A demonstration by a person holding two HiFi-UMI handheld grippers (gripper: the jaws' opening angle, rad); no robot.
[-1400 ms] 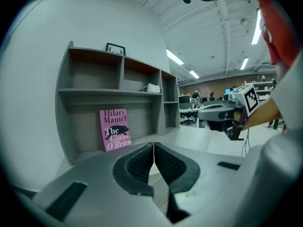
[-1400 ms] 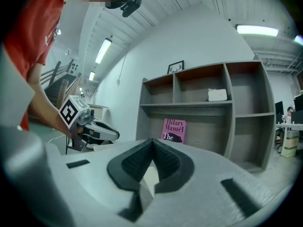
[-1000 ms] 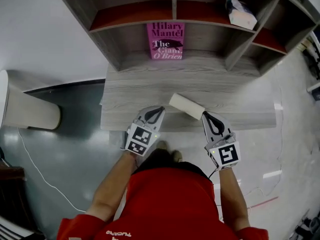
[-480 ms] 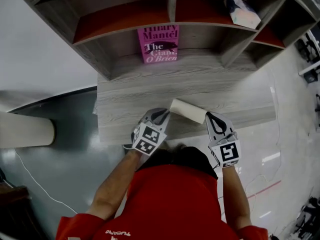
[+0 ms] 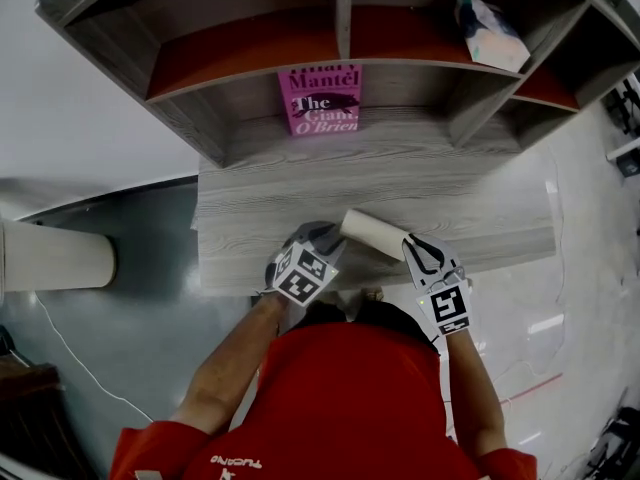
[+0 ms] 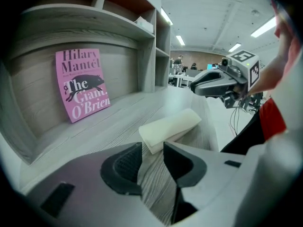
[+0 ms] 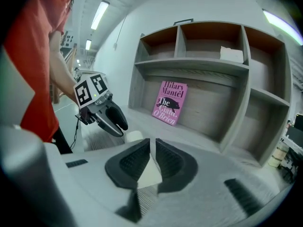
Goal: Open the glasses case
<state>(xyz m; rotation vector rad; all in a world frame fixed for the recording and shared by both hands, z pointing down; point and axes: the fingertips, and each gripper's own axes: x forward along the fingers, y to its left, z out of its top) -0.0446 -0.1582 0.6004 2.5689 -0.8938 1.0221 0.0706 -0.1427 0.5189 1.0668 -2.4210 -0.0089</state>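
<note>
A grey wood shelf unit (image 5: 400,178) stands against a white wall (image 5: 80,88), its upper cubbies lined in reddish brown. A pink book (image 5: 320,100) leans at the back of its lower bay. Left of the shelf unit a cream cylinder (image 5: 55,256), perhaps a bin, sits on the glossy grey floor (image 5: 150,308), with a white cable (image 5: 78,356) nearby. Strip lights (image 7: 100,14) run overhead.

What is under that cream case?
Only the wooden desk shows around the case, which seems to lie flat on it. The patch directly beneath is covered, so nothing there can be seen.
</note>
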